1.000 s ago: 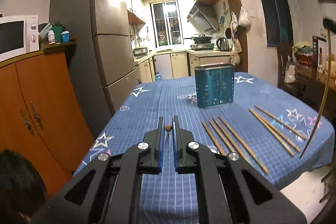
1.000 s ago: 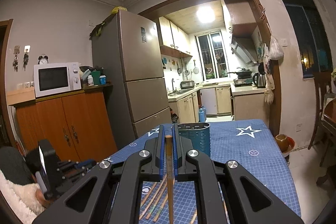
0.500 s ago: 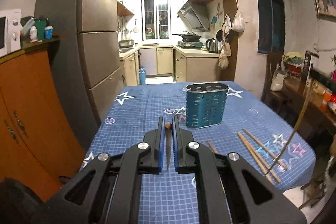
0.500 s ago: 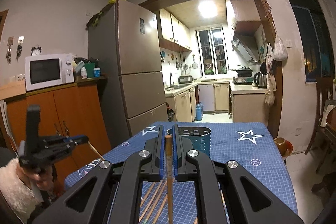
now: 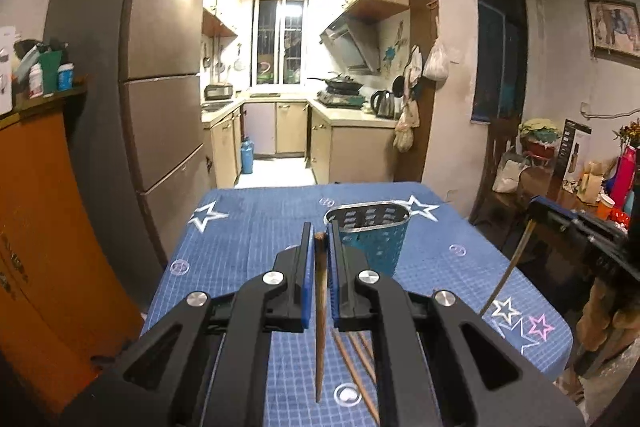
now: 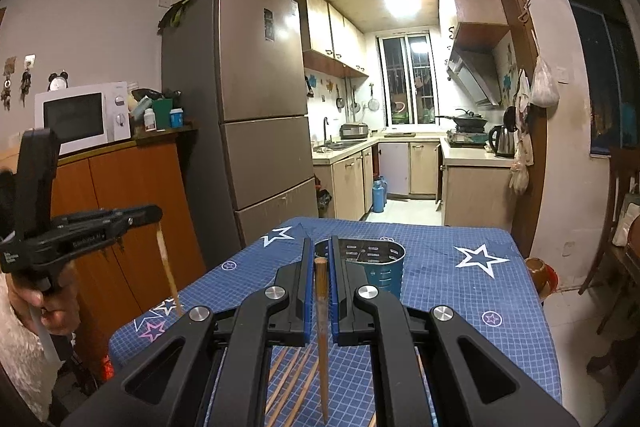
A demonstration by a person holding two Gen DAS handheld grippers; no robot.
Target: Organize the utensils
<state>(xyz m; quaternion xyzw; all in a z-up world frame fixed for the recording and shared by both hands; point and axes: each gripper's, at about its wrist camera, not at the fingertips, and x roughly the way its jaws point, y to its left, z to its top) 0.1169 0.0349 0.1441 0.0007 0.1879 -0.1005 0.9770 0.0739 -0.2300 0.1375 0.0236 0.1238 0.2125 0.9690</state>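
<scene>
My left gripper (image 5: pixel 319 239) is shut on a brown wooden chopstick (image 5: pixel 319 315) that hangs down between the pads, above the blue star tablecloth (image 5: pixel 248 235). A teal perforated utensil holder (image 5: pixel 372 239) stands upright just beyond and to the right of it. My right gripper (image 6: pixel 320 255) is shut on a second chopstick (image 6: pixel 322 327), with the holder (image 6: pixel 372 263) right behind its fingertips. Each gripper shows in the other's view: the right gripper (image 5: pixel 538 207) at the right, the left gripper (image 6: pixel 154 215) at the left, held by a hand (image 6: pixel 52 307). Loose chopsticks (image 6: pixel 288 379) lie on the cloth below.
A tall fridge (image 6: pixel 256 107) and an orange cabinet (image 6: pixel 132 211) with a microwave (image 6: pixel 80 115) line the left side. A cluttered side table (image 5: pixel 592 195) and a chair (image 6: pixel 624 227) stand to the right. Beyond the table's far edge opens the kitchen doorway (image 5: pixel 280 163).
Both grippers have risen and shifted with their chopsticks held. The left one now hangs its chopstick clear above the cloth, and it stands higher in the right wrist view.
</scene>
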